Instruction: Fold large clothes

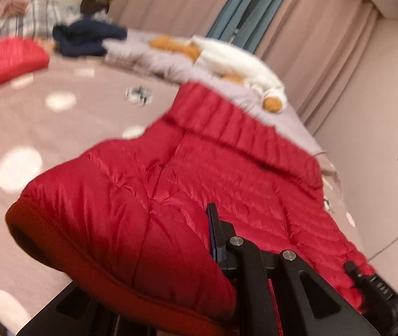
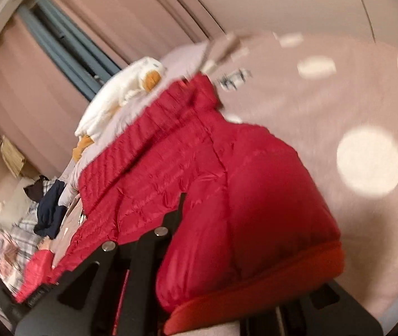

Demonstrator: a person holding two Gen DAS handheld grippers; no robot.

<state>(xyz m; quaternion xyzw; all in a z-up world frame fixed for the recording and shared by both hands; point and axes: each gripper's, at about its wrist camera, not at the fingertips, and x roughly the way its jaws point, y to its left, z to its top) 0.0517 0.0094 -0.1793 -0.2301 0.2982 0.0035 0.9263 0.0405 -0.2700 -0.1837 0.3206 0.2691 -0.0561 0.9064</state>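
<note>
A: What is hidden or cut off?

B: Both views are blurred. In the left wrist view one finger [image 1: 215, 229] of the left gripper [image 1: 221, 240] is seen edge-on; the other is buried under the red jacket [image 1: 171, 184]. The jacket's hem is cut off behind the gripper frame at 6 o'clock. In the right wrist view the same holds: one finger [image 2: 180, 204] of the right gripper [image 2: 176, 215] is visible, its partner is covered by jacket [image 2: 199, 182] fabric. The small dark object [image 1: 138, 95] on the bed [image 1: 31, 224] cannot be made out.

A: Finger state?

B: Left: pressed nearly together, jacket fabric pinched between. Right: the same, pinched on the jacket.

A: Jacket location and axis?

B: It is draped over the polka-dot pink bed, the near end raised in both grippers. In the left view the long axis runs from 7 o'clock up to 1 o'clock, with the ribbed far end pointing at the plush toy [image 1: 240, 61]. In the right view it runs from 5 o'clock to 11 o'clock, toward the same toy [image 2: 120, 92].

A: Other items?

B: A dark blue garment [image 1: 87, 39] and a second red piece [image 1: 6, 58] are seen at 10 o'clock in the left view, well apart from the jacket. Curtains [image 1: 310, 28] are behind.
</note>
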